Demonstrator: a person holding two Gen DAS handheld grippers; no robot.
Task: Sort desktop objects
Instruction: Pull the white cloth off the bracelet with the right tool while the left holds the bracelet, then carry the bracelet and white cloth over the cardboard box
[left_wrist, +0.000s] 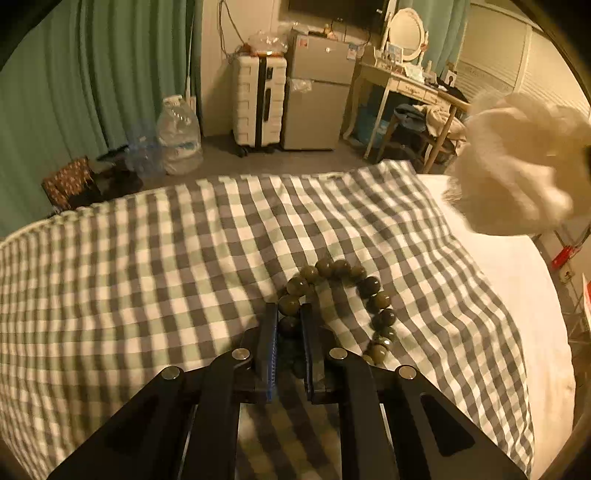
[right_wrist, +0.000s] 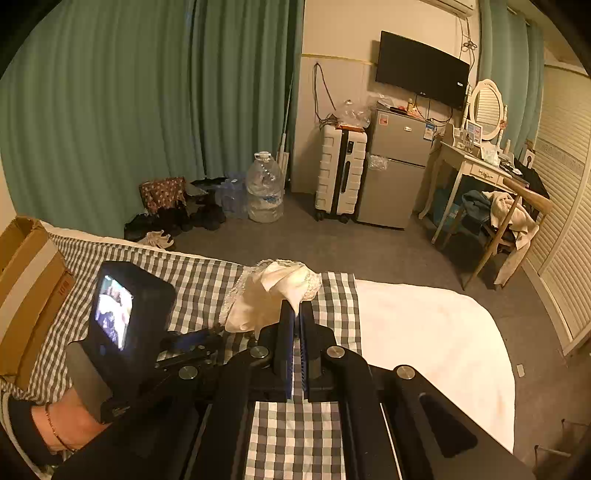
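A bracelet of dark green beads (left_wrist: 369, 286) lies in a loop on the grey-and-white checked cloth (left_wrist: 166, 258). My left gripper (left_wrist: 289, 310) is shut on the near-left part of the loop, with one bead pinched between its pads. My right gripper (right_wrist: 296, 308) is shut on a corner of a white lace-edged cloth (right_wrist: 269, 295), which hangs bunched above the checked cloth. In the left wrist view the same white cloth (left_wrist: 517, 166) shows blurred at the upper right. The left gripper's camera body (right_wrist: 122, 314) and the hand that holds it (right_wrist: 55, 428) sit at the lower left of the right wrist view.
A cardboard box (right_wrist: 26, 288) stands on the checked cloth at the far left. A white sheet (right_wrist: 424, 332) covers the right side of the bed. On the floor beyond are water bottles (right_wrist: 264, 192), a white suitcase (right_wrist: 340, 177), a small fridge (right_wrist: 399, 166) and a dressing table (right_wrist: 476, 166).
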